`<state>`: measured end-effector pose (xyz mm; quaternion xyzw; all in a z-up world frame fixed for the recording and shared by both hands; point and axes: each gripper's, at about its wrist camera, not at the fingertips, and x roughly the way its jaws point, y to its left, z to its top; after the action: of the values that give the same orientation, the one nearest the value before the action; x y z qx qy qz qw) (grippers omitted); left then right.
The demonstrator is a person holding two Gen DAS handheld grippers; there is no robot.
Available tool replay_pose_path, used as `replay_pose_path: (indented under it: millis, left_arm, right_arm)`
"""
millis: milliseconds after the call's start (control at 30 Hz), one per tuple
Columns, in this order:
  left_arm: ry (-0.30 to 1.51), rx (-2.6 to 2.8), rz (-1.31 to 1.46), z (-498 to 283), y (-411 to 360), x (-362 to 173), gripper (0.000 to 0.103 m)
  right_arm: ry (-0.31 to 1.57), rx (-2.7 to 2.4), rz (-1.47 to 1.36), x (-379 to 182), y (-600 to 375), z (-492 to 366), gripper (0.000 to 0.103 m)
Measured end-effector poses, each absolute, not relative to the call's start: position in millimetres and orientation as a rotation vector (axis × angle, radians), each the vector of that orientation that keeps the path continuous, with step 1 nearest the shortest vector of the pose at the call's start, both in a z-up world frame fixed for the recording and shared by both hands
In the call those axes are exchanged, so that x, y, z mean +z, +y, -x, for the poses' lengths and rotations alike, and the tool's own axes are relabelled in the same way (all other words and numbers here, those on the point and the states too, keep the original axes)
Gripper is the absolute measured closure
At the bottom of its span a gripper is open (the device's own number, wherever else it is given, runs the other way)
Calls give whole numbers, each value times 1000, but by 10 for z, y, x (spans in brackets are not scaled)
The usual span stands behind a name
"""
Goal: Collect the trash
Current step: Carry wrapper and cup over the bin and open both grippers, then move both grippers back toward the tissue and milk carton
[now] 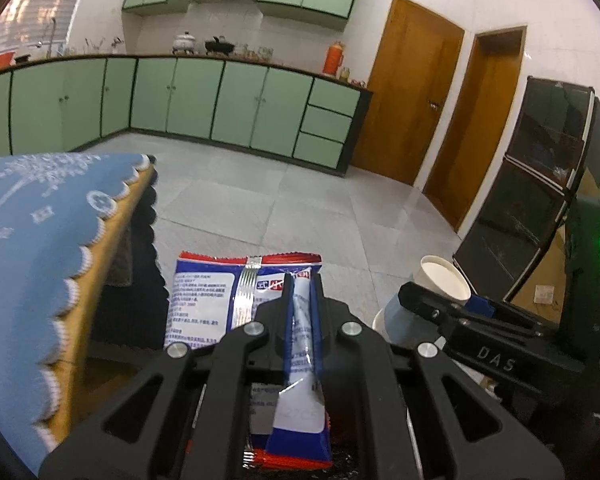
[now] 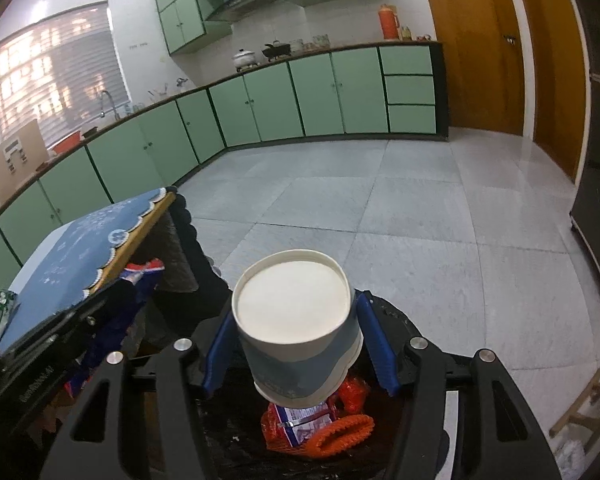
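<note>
Left wrist view: left gripper (image 1: 302,312) clenched on a blue-and-white snack wrapper (image 1: 236,300), held clear of the blue-clothed table (image 1: 40,240) and above the dark bin mouth glimpsed below. Right wrist view: right gripper (image 2: 296,340) grasping a paper cup (image 2: 296,320) by its sides, hanging directly over the black-lined bin (image 2: 228,440), orange and red wrappers (image 2: 316,424) already inside. Drop-off step, seemingly; next, probably: letting go of both pieces squarely over the opening, not its rim.

The paper cup (image 2: 296,328) sits between the 2 fingers (image 2: 376,340) of the right gripper (image 2: 294,344), above what seems a bin holding wrappers (image 2: 300,420). The table (image 2: 80,256) stands left, cabinets (image 2: 260,108) behind.
</note>
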<state>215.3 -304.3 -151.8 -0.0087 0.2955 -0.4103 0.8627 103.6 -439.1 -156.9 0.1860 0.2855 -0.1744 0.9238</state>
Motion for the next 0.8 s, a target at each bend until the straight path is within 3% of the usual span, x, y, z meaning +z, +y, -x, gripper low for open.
replay_pose_path:
  millis: [200, 567, 800]
  left_arm:
    - [634, -848, 1, -2202, -3170, -1577, 76]
    - [589, -806, -4, -2121, -2957, -1367, 73]
    - [528, -655, -5, -2046, -2185, -970, 68]
  right_arm:
    - [597, -353, -399, -1619, -4501, -1072, 40]
    - [539, -366, -395, -1403, -4451, -977, 36]
    - [495, -304, -352, -1033, -3994, -996, 34]
